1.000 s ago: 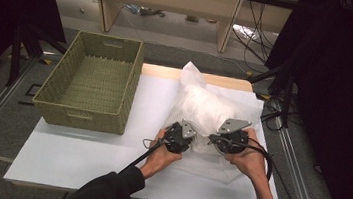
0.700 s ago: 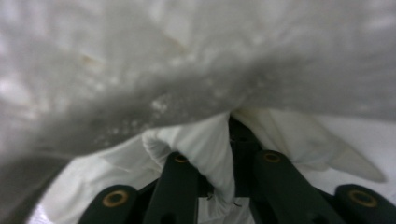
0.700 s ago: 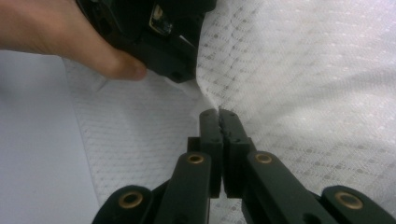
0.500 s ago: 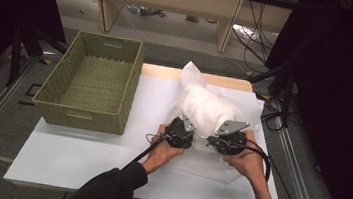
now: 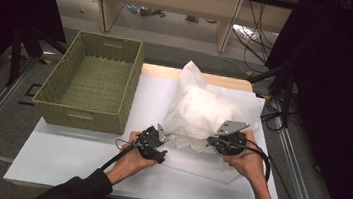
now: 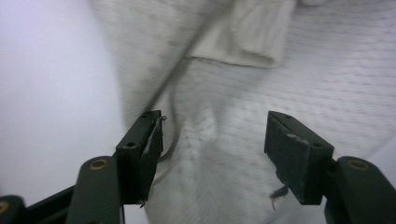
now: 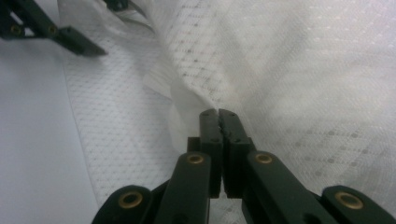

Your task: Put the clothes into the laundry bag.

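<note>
A white mesh cloth (image 5: pixel 203 107) lies bunched on the right half of the white table (image 5: pixel 58 151). My left gripper (image 5: pixel 164 136) sits at the cloth's near left edge, and its jaws have just been opening. In the left gripper view this gripper (image 6: pixel 215 140) stands open, with the cloth (image 6: pixel 224 84) beyond the pads and untouched. My right gripper (image 5: pixel 212 143) is at the cloth's near right side. In the right gripper view it (image 7: pixel 218 114) is shut on a fold of the cloth (image 7: pixel 303 70).
A green woven basket (image 5: pixel 82 116) stands empty at the table's left rear. Bare table (image 7: pixel 28 140) lies left of the cloth. Shelving and cables are beyond the far edge, with a metal rail along each side.
My left gripper has let go of the cloth, opened, and drawn back left and toward the person. The right gripper has stayed put, shut on the cloth.
</note>
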`<state>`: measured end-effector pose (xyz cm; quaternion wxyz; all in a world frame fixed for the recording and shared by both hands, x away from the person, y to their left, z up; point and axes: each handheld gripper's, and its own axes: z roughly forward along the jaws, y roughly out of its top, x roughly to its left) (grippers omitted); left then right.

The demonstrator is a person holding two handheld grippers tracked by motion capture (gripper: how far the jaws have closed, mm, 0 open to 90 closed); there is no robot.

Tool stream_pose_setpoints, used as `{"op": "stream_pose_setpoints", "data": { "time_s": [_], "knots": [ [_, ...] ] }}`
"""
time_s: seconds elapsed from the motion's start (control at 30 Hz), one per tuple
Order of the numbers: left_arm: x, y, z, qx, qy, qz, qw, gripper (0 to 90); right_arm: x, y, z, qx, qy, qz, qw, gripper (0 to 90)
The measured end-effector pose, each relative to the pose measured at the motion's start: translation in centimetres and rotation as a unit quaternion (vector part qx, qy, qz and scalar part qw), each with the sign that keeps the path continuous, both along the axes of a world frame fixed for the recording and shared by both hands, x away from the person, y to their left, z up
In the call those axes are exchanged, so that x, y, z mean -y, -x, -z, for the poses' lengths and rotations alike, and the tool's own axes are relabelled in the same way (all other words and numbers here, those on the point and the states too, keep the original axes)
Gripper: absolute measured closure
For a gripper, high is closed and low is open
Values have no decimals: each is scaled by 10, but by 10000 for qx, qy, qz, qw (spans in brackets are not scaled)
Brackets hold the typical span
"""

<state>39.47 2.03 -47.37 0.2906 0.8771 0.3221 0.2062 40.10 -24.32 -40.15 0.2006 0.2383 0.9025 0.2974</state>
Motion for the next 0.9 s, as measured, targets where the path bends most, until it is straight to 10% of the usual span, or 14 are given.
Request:
{"op": "stream_pose_setpoints", "data": {
  "time_s": [0.13,0.33,0.5,0.7,0.9],
  "knots": [
    [-19,3,-9,59,18,-10,10000,440,1,-1,1,-49,-21,-21,10000,900],
    [-33,7,2,-350,296,200,9987,849,0,0,0,13,24,2,10000,900],
    [-55,29,-14,-292,490,475,9972,865,3,4,-6,52,31,-29,10000,900],
    [-62,39,-5,-676,483,755,9937,867,-2,11,-2,2,169,-182,9997,900],
    [-60,37,-16,-342,564,445,9968,662,1,15,-7,64,35,-153,9999,900]
  ]
}}
